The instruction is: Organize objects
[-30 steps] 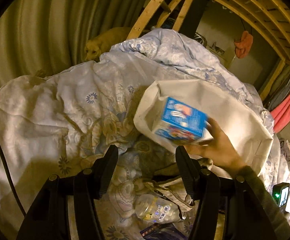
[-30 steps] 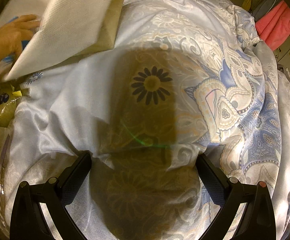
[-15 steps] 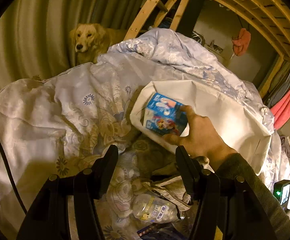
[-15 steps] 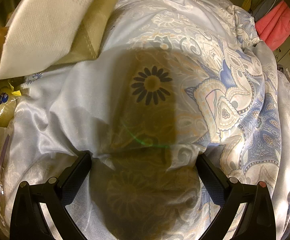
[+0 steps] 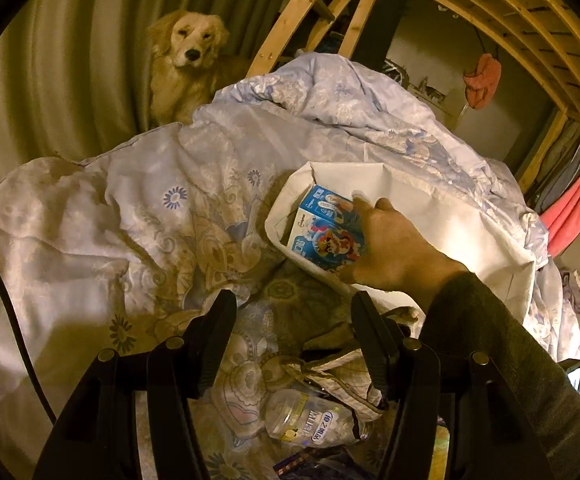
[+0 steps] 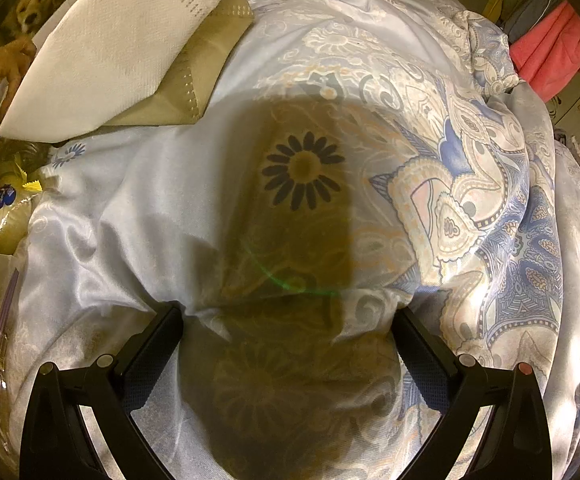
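Observation:
A bare hand (image 5: 393, 252) holds a blue carton (image 5: 325, 232) inside the left end of a white fabric bin (image 5: 441, 216) lying on the floral quilt (image 5: 138, 216). My left gripper (image 5: 291, 312) is open and empty, just below the bin. A clear plastic bottle (image 5: 313, 428) lies under it among crumpled fabric. My right gripper (image 6: 290, 328) is open and empty, low over the quilt (image 6: 429, 184). The white bin (image 6: 122, 40) shows at the upper left of the right wrist view.
A golden dog (image 5: 186, 64) stands behind the bed by the curtain. A wooden bed frame (image 5: 489, 4) arches overhead. Yellow snack packets (image 6: 2, 216) lie at the left edge. A pink cloth (image 6: 553, 52) hangs at the right.
The hand has pushed the blue carton further left and deeper into the white bin. The dog has raised its head behind the bed. Both grippers have barely moved.

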Demonstrator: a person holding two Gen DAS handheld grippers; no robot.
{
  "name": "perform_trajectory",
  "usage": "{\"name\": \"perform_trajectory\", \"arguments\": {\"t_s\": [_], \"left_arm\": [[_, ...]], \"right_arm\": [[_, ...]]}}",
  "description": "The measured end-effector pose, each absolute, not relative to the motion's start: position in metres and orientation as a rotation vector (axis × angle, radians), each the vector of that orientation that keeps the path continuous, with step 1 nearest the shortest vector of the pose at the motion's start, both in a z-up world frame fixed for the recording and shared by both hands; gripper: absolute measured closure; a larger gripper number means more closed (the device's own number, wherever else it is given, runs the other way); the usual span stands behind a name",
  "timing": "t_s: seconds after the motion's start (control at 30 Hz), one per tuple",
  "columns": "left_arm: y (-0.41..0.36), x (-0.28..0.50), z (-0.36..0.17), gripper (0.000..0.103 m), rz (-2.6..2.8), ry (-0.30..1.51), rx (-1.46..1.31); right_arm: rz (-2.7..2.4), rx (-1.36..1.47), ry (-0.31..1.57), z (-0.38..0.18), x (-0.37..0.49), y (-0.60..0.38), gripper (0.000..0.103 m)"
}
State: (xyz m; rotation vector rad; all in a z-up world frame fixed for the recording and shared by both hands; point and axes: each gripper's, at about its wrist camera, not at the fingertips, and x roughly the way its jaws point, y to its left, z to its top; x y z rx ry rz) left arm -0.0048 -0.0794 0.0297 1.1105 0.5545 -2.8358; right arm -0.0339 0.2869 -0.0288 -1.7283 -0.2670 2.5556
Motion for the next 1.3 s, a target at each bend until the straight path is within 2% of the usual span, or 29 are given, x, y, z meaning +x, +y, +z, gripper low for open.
{"name": "perform_trajectory", "arguments": {"t_s": [0.7, 1.13, 1.3], "left_arm": [[-0.076, -0.005, 0.034, 0.045, -2.861, 0.558, 1.091], [-0.068, 0.028, 0.082, 0.045, -2.962, 0.559, 0.935], [-0.059, 0.036, 0.088, 0.045, -2.967, 0.492, 0.920]], "right_arm": [[2.556, -1.727, -0.272, -0.027, -0.038, 0.286, 0.000], [2.552, -1.730, -0.272, -0.029, -0.037, 0.286, 0.000], [2.543, -1.735, -0.275, -0.029, -0.037, 0.285, 0.000]]}}
